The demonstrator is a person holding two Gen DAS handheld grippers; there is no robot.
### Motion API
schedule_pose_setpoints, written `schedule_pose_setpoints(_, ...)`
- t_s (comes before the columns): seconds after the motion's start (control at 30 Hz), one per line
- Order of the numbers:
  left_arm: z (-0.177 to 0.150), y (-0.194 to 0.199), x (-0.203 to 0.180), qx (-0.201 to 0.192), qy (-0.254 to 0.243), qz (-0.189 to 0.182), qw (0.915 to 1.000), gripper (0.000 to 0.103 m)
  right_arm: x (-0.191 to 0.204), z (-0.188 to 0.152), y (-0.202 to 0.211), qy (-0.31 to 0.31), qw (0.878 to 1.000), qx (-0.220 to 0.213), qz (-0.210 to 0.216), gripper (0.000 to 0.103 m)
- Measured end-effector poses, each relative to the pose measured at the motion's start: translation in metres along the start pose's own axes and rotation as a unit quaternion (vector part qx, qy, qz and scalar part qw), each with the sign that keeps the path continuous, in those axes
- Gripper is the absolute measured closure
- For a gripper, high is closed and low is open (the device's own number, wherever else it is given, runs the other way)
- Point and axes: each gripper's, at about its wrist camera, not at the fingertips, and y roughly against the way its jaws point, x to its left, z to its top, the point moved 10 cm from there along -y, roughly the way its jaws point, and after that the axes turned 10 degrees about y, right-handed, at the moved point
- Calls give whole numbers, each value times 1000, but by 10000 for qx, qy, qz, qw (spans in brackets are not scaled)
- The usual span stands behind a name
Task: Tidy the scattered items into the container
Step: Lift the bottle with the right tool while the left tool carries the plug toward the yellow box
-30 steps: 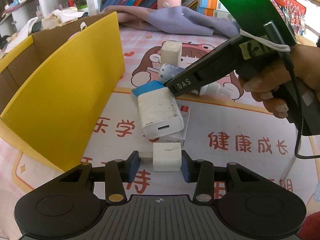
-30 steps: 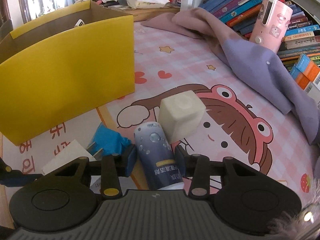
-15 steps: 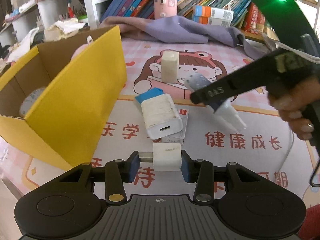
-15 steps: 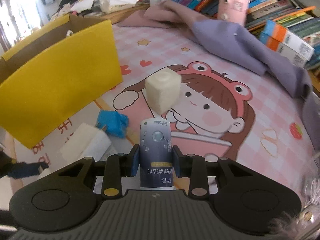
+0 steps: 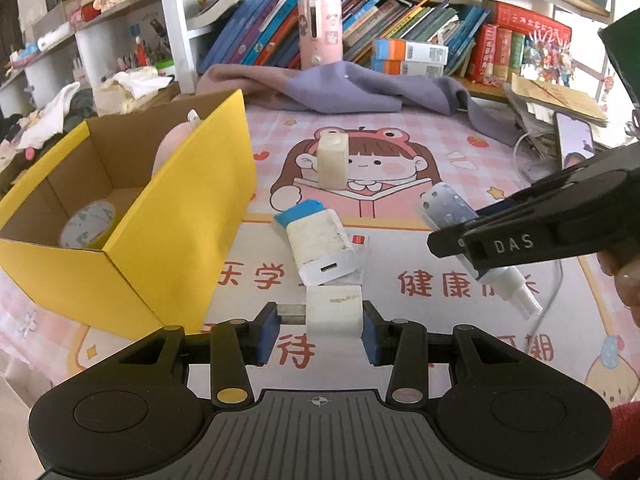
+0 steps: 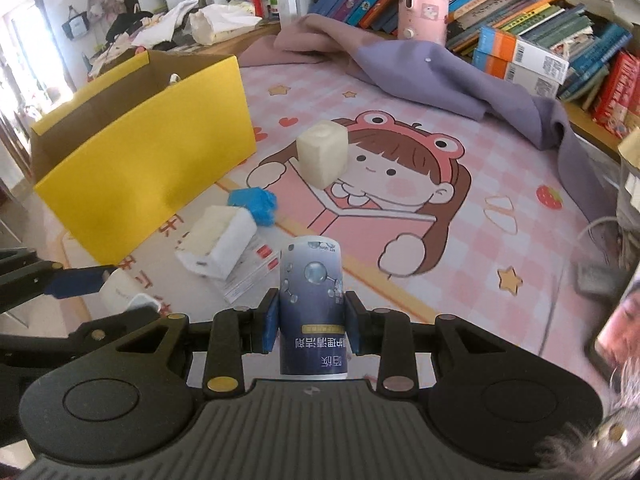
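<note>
- Home, likely a child's room
- Cartoon-girl play mat (image 5: 400,152)
- Packed bookshelf (image 5: 400,12) behind
- Purple blanket (image 6: 420,68)
- Laundry heaps (image 6: 172,28)

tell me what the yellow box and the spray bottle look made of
Yellow box: seemingly corrugated cardboard, matte yellow outside, raw brown inside, with folded edges.
Spray bottle: probably plastic under a glossy printed blue label, with a white nozzle; the label hides the body, so uncertain.

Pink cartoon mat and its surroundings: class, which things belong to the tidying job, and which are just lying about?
Job: yellow cardboard box; small white plug cube; dark blue spray bottle; white rectangular charger; cream square bottle.
Lying about: purple cloth; shelved books; pink canister.
</note>
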Motion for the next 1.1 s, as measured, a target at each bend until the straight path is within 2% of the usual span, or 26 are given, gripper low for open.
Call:
schedule_pose_setpoints(0.23,1,13,-10,-99,-245,-202,9994,62,11,-13,23,-154,9998,-77,-44,72)
schedule_pose_setpoints(0.57,8,26,-30,-334,-785,-632,9944,62,21,-28,54,-371,9981,-252,-412,72)
schedule_pose_setpoints(1.1,6,49,-16,-458,-1098,-1211,9855,62,41,-36,77,-834,9908,-315,-1014,72)
